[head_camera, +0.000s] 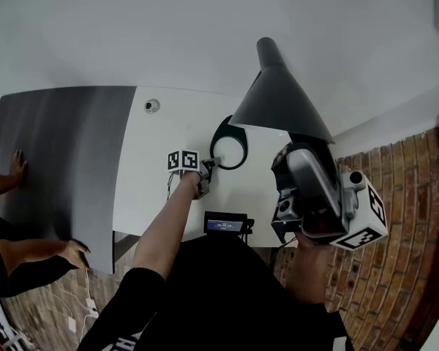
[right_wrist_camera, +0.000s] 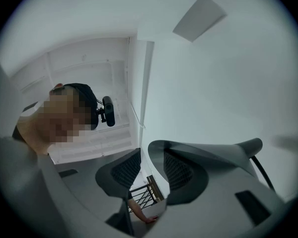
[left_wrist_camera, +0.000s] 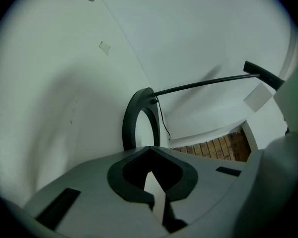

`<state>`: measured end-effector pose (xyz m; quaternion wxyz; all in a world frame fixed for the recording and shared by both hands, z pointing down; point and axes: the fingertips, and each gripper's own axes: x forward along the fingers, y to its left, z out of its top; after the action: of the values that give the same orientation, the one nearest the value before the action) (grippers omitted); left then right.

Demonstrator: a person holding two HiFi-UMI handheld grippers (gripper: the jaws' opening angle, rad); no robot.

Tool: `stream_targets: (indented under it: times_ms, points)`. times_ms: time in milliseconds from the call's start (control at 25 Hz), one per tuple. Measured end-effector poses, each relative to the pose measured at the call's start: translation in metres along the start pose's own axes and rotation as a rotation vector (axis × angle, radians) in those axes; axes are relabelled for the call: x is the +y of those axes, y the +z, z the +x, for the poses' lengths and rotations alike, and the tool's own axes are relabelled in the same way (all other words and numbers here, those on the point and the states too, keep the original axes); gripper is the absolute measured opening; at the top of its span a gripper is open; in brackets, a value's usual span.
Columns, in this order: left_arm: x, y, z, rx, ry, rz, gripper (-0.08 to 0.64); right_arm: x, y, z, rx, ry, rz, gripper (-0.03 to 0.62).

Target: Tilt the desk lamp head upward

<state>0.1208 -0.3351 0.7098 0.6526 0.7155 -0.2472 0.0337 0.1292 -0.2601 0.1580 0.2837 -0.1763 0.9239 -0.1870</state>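
Lamp head (head_camera: 282,97) stands over ring base (head_camera: 229,143) on the tabletop (head_camera: 154,189). Left gripper (left_wrist_camera: 150,152): jaws closed, empty, beside base. Right gripper (right_wrist_camera: 148,160): jaws apart beneath head; rim contact indistinct.

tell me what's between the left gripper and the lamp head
The lamp's ring base and thin arm: the left gripper view shows the base just ahead of the left gripper, the arm running on to the lamp head.
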Motion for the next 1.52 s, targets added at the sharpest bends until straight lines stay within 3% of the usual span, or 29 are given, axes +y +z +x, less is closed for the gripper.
stream_targets:
  times_ms: [720, 1040, 1520]
  points:
    - [0.0, -0.004, 0.004, 0.005, 0.032, 0.033, 0.009, 0.003, -0.008, 0.0, 0.006, 0.007, -0.013, 0.133]
    - [-0.002, -0.01, 0.009, 0.032, 0.017, 0.049, 0.009, -0.001, -0.013, -0.001, 0.004, -0.002, -0.023, 0.133]
    - [-0.001, -0.014, 0.011, 0.12, 0.06, 0.078, 0.009, -0.004, -0.001, 0.004, -0.011, -0.018, 0.014, 0.135]
